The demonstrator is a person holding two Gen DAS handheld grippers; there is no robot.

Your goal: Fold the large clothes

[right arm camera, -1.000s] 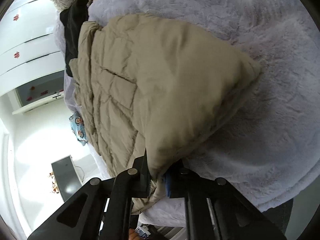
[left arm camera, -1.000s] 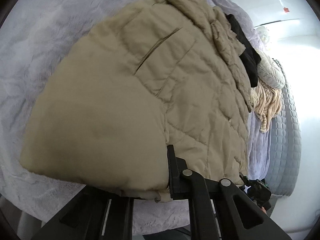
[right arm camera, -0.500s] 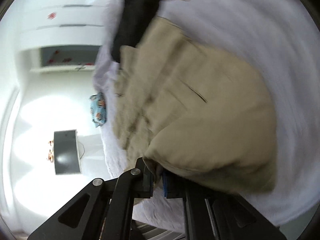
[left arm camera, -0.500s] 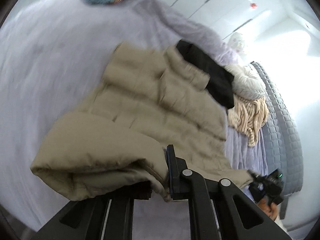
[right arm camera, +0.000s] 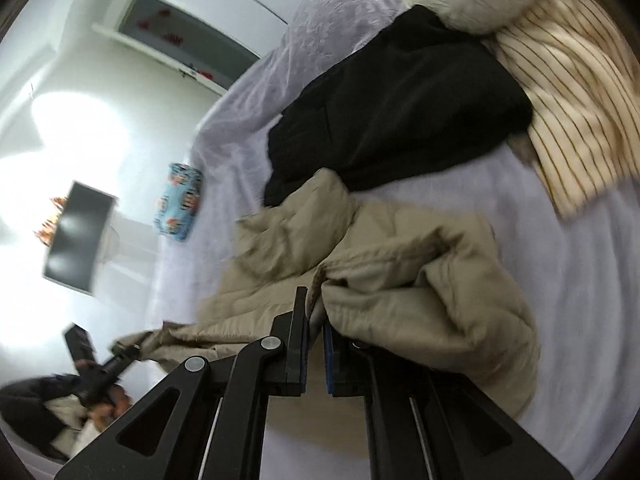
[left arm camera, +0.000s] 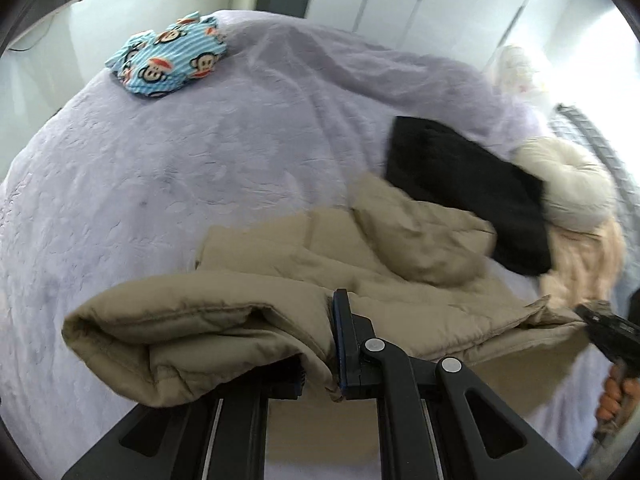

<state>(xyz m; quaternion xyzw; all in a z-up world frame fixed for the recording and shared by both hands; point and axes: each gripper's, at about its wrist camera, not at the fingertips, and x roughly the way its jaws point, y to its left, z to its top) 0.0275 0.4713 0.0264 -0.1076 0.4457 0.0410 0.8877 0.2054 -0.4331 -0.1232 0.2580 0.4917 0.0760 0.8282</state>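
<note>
A beige quilted jacket [left arm camera: 360, 264] hangs lifted over the lilac bed [left arm camera: 180, 168], its far end still draped toward the pile of clothes. My left gripper [left arm camera: 320, 360] is shut on the jacket's near hem, which bunches into a thick roll to the left of the fingers. My right gripper [right arm camera: 316, 320] is shut on another edge of the same jacket [right arm camera: 400, 264]. In the left wrist view the right gripper [left arm camera: 592, 316] pinches the jacket's far corner. In the right wrist view the left gripper [right arm camera: 128, 350] holds the opposite corner.
A black garment [left arm camera: 464, 192] lies beyond the jacket, with a cream fluffy one [left arm camera: 568, 184] and a striped beige one [right arm camera: 576, 100] beside it. A blue monkey-print cloth [left arm camera: 168, 60] sits at the bed's far left. White wardrobe doors [left arm camera: 440, 0] stand behind.
Both grippers have risen and swung forward with the jacket, lifting its near edge off the bed and carrying it toward the far end. The flat jacket is now bunched and doubled over.
</note>
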